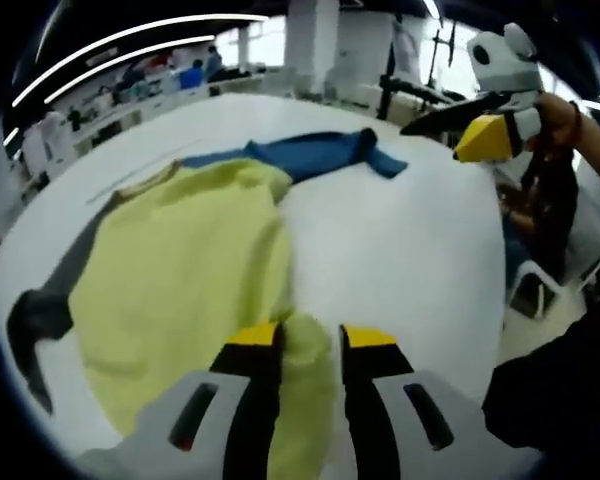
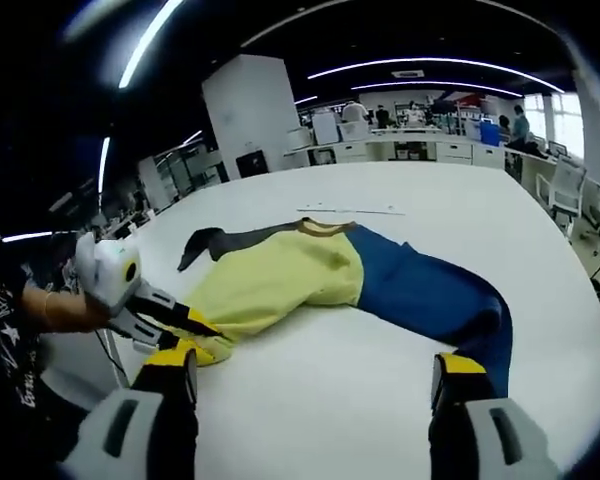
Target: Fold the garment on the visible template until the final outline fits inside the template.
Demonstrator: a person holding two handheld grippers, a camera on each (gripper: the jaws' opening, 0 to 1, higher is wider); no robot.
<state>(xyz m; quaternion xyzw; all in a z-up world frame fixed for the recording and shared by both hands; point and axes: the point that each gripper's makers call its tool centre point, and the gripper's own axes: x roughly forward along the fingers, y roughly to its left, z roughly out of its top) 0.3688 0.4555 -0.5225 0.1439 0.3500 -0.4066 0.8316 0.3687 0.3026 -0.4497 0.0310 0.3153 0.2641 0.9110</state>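
left tongs [image 1: 310,345] pinch the garment's [image 1: 190,270] yellow hem; right tongs [image 2: 315,385] gape empty.

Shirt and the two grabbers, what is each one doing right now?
Shirt: partly folded, yellow body bunched, blue sleeve stretched out, lying on the white table.
Left gripper: jaws closed on the shirt's yellow hem.
Right gripper: jaws wide open, nothing between them, held above the table.
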